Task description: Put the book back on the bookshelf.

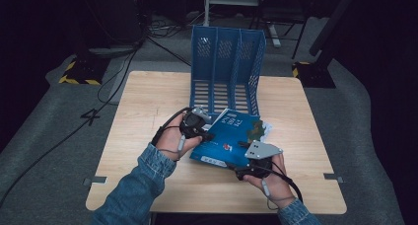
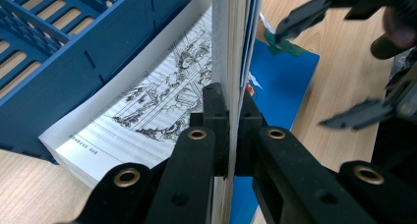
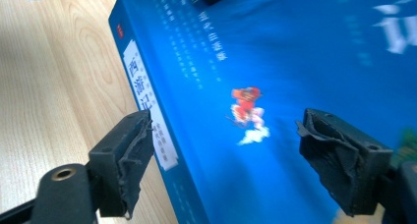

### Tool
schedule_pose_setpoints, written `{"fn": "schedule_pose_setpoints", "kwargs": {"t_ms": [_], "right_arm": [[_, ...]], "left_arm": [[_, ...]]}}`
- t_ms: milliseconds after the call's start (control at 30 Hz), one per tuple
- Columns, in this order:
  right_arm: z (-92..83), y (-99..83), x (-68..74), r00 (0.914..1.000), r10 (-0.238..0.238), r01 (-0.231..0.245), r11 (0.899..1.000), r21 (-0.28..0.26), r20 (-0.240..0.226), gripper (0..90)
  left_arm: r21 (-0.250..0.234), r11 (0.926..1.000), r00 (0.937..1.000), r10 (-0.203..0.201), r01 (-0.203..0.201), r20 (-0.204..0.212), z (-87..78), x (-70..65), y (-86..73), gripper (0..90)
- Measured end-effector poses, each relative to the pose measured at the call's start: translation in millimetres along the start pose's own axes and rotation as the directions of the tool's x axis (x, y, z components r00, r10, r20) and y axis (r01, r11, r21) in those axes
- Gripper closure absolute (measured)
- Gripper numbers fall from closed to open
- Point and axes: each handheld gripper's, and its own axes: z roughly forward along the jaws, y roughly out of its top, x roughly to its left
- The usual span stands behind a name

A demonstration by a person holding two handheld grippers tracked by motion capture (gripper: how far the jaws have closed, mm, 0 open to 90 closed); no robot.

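Observation:
A blue paperback book (image 1: 227, 132) lies at the middle of the wooden table (image 1: 148, 111), just in front of a blue file rack (image 1: 226, 67). My left gripper (image 1: 207, 135) is shut on the book's left edge. In the left gripper view its jaws (image 2: 232, 111) clamp a raised sheaf of cover and pages, and an illustrated page (image 2: 162, 106) shows underneath. My right gripper (image 1: 241, 160) stands open at the book's near right corner. Its padded fingers (image 3: 125, 155) straddle the blue cover (image 3: 275, 62) near the spine without touching it.
The file rack (image 2: 74, 52) has three upright slots and stands right behind the book. Bare table (image 3: 59, 76) lies to the left, right and front. Cables and stands sit on the dark floor beyond the table's far edge.

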Motion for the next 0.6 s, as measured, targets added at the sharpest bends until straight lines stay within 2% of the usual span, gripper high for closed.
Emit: {"fn": "schedule_pose_setpoints", "kwargs": {"t_ms": [100, 200, 300, 367, 467, 600], "right_arm": [[10.1, 2.9, 4.6, 0.9998, -0.005, 0.005, 1.000, 0.017, -0.017, 21.0], [15.8, 4.5, 7.0, 0.9999, -0.009, 0.009, 1.000, 0.029, -0.011, 20.9], [25.1, 6.3, 12.7, 1.0000, 0.002, -0.002, 0.998, 0.068, -0.007, 22.9], [27.8, 8.1, 17.6, 0.9998, -0.009, 0.008, 0.996, 0.083, 0.020, 23.2], [31.7, 11.1, 24.5, 0.9963, -0.059, 0.051, 0.991, 0.124, 0.063, 22.7], [38.4, 11.6, 31.1, 0.9913, -0.093, 0.080, 0.988, 0.130, 0.093, 17.4]], "left_arm": [[0.003, 1.0000, 1.0000, -0.004, 0.004, 0.001, 0.5, 0.9, -1.0, 88.0], [0.001, 0.9999, 0.9999, -0.012, 0.012, 0.004, 1.2, 1.1, -1.4, 88.0], [0.001, 0.9999, 0.9999, -0.010, 0.010, 0.007, 1.9, 2.2, -1.1, 88.0], [0.008, 0.9999, 0.9999, -0.014, 0.014, 0.003, 2.7, 2.6, -1.1, 87.9], [0.013, 0.9998, 0.9998, -0.016, 0.016, 0.006, 3.3, 3.6, -1.2, 88.0], [0.019, 0.9995, 0.9997, -0.026, 0.026, 0.006, 4.4, 5.1, -1.9, 87.9]]}}
